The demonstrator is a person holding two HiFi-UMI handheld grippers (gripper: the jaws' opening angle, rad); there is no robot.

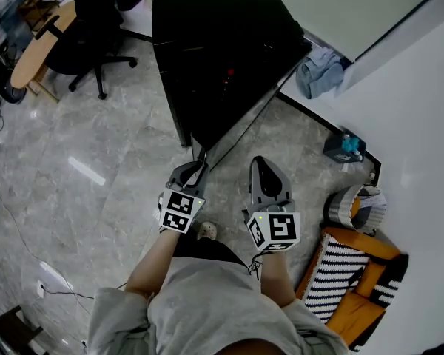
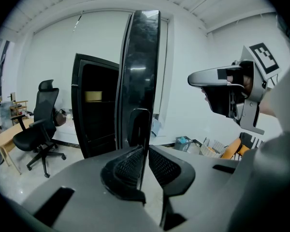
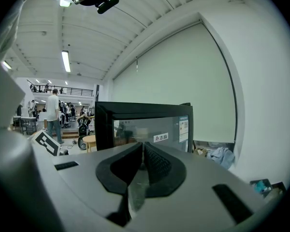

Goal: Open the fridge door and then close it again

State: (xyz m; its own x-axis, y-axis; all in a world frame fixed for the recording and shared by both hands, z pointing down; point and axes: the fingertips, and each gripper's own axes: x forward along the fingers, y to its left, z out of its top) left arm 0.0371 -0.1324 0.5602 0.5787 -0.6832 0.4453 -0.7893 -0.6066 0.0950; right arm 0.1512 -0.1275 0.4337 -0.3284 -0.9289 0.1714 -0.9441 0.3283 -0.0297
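L hand-held gripper [image 2: 146, 151] pinched on edge of tall glossy black fridge door [image 2: 140, 71] (door swung open); R hand-held gripper [image 3: 142, 146] jaws together, empty.

A person, viewed from above, is dressed in a pale grey short-sleeved shirt [image 1: 207, 309] with loose sleeves [image 1: 117, 310], a dark lower garment [image 1: 207, 248] and a light-coloured shoe [image 1: 206, 231]. The left claw [image 1: 200, 160] and the right claw [image 1: 260, 163] are formed as smooth grey plastic shells cut with dark rectangular slots, and each is fitted with two black fingers whose inner pads [image 2: 128, 166] are covered in a fine mesh texture. A white cube printed with black square markers is mounted at the rear of each, the left cube [image 1: 180, 210] and the right cube [image 1: 274, 229].
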